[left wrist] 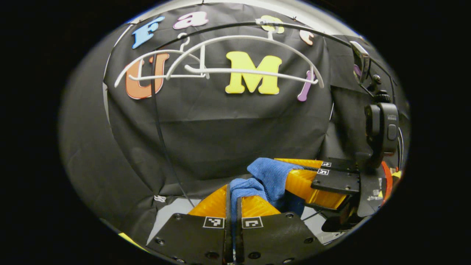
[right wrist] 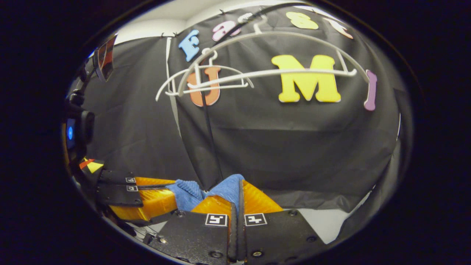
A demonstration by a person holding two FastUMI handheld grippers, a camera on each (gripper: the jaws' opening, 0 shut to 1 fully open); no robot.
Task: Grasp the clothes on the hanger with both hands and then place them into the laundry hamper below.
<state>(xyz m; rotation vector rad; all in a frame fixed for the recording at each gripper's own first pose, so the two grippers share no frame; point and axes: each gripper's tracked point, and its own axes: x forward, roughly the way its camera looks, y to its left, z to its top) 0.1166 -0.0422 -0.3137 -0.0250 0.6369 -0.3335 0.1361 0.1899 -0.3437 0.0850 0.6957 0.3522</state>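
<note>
Biggest thing up top is the pair of bare white hangers [left wrist: 220, 70] on the rail, well above everything else. Below them the blue cloth [left wrist: 270, 176] is bunched between the two tools, off the hangers. Left tool [left wrist: 232, 193] is pinching a fold of it, fingers pressed tight together on the fabric; right tool [right wrist: 237, 191] is clamped on the other end the same way. The hamper isn't visible, so I'd lower both hands together, keep the cloth gathered so nothing trails over the rim, and only let go once it's inside.
</note>
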